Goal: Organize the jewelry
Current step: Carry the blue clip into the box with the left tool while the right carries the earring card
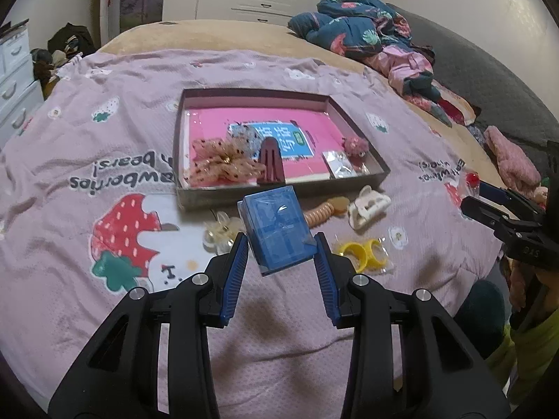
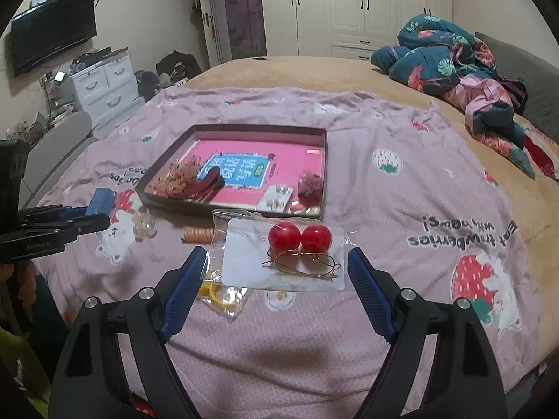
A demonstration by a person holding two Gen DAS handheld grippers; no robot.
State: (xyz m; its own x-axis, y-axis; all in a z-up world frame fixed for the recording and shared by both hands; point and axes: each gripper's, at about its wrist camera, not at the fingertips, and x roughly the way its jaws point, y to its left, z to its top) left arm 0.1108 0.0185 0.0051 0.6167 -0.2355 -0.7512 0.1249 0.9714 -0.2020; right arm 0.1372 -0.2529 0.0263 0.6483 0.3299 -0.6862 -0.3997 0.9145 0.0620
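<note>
A shallow dark tray (image 1: pixel 377 160) with a pink base stands on the bed; it holds a beige bow, a maroon clip (image 1: pixel 270 164), a pink scrunchie and a small packet. My left gripper (image 1: pixel 282 242) is shut on a blue box (image 1: pixel 276 230), held above the bedspread just in front of the tray. My right gripper (image 2: pixel 276 258) holds a clear bag of red ball earrings (image 2: pixel 298 237) with gold hoops between its wide-set fingers. The tray also shows in the right wrist view (image 2: pixel 323 160). The left gripper (image 2: pixel 104 221) shows there at the left with the blue box (image 2: pixel 101 200).
Loose on the bedspread in front of the tray lie a clear bow clip (image 1: pixel 220 232), an orange spiral hair tie (image 1: pixel 323 211), a white claw clip (image 1: pixel 367 207) and yellow rings in a bag (image 1: pixel 363 253). Crumpled clothes (image 1: pixel 356 21) lie at the far right.
</note>
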